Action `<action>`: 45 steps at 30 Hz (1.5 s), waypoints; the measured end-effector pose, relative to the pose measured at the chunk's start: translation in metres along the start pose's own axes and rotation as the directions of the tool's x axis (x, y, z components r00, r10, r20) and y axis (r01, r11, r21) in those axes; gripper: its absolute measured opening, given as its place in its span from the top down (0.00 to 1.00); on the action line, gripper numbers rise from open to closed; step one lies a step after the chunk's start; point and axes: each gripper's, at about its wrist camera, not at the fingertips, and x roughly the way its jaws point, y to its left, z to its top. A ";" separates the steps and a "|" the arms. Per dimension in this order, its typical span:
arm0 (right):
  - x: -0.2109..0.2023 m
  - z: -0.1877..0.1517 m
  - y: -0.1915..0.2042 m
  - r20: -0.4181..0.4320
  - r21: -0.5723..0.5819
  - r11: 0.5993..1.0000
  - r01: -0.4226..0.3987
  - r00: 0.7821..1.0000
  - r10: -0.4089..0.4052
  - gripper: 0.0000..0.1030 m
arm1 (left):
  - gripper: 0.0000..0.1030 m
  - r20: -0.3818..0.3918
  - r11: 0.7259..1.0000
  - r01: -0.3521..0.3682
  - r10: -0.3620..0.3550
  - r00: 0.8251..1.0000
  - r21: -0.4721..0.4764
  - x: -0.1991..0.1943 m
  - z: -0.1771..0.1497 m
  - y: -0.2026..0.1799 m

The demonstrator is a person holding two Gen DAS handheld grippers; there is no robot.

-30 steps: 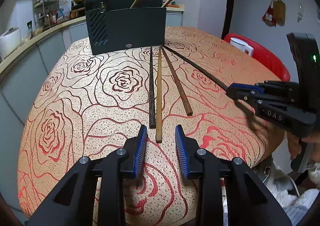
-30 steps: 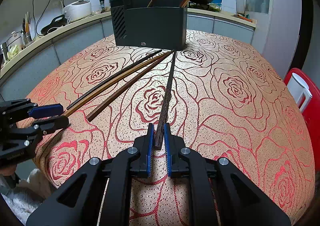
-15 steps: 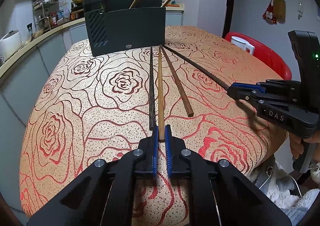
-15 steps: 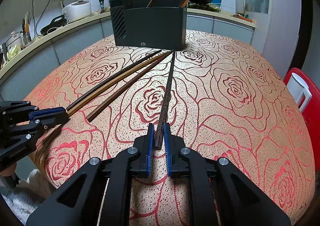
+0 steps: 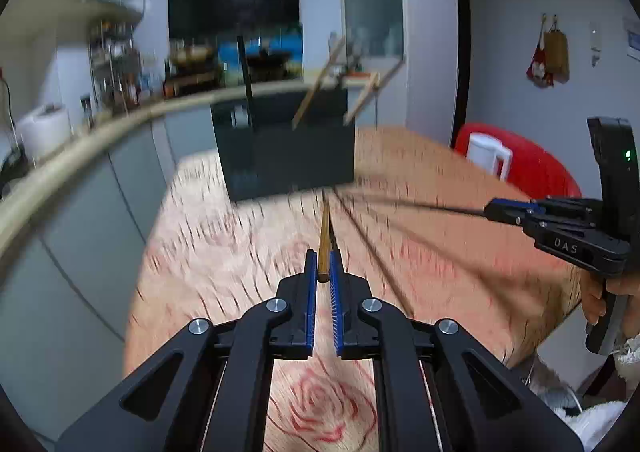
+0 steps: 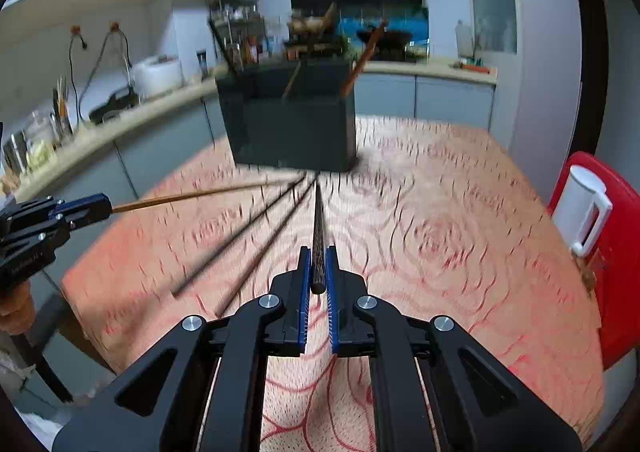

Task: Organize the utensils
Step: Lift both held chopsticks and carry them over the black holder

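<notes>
Two chopsticks are held, one in each gripper: the left gripper (image 5: 323, 270) has its blue pads closed on the near end of a light brown chopstick (image 5: 325, 230), and the right gripper (image 6: 318, 272) pinches the near end of a dark, almost black chopstick (image 6: 319, 228). Each stick runs straight forward from the fingers, its far tip toward the dark box (image 6: 292, 124) on the rose-patterned tablecloth (image 6: 440, 236). Both are thin and long; two more dark sticks (image 6: 244, 240) lie on the cloth between them.
</notes>
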 end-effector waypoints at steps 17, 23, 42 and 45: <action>-0.036 0.106 -0.008 0.218 -0.027 0.996 -0.079 0.972 0.083 0.92 | 0.94 0.172 0.999 0.027 -0.031 0.985 0.025 -0.008 0.127 0.017; -0.021 0.128 -0.010 0.186 -0.025 0.995 -0.100 0.977 0.103 0.92 | 0.94 0.154 0.999 0.043 -0.045 0.987 0.022 0.003 0.151 0.025; -0.020 0.245 -0.020 0.201 -0.002 0.997 -0.082 0.976 0.081 0.92 | 0.94 0.169 1.000 -0.008 0.007 0.986 0.003 0.009 0.243 0.049; -0.019 0.261 -0.021 0.214 -0.006 0.998 -0.056 0.975 0.056 0.92 | 0.94 0.182 1.000 -0.025 0.022 0.983 0.010 0.011 0.261 0.047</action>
